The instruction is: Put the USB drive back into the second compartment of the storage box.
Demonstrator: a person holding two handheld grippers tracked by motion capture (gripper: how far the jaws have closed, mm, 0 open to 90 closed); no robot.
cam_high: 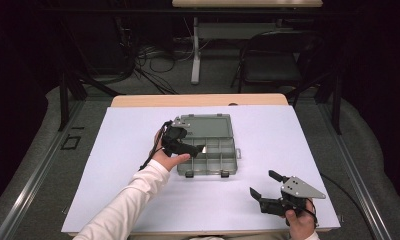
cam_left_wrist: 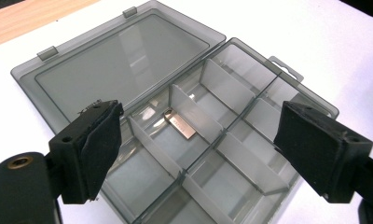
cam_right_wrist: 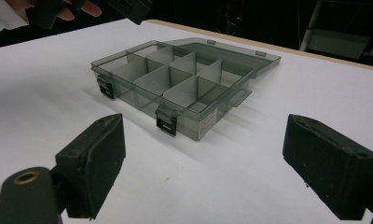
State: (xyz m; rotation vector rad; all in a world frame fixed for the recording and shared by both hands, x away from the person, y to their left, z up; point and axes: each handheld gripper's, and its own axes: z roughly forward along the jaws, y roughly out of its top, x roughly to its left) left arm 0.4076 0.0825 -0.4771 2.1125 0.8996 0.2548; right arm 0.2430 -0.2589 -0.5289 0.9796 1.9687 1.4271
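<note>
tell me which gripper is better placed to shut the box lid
Left, probably: the left gripper hovers open over the box beside its lid; the right gripper sits well apart.

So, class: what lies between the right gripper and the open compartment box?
Nothing: between the right gripper and the compartment box there is bare white tabletop, as the right gripper view shows.

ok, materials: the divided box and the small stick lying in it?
Organizer box: looks like smoke-grey translucent plastic, glossy; the table shows through lid and walls, and light reflects off the lid. Dividers look paler, frosted plastic. USB stick: seemingly metal, brushed rose-gold sheen with a bright loop end.
</note>
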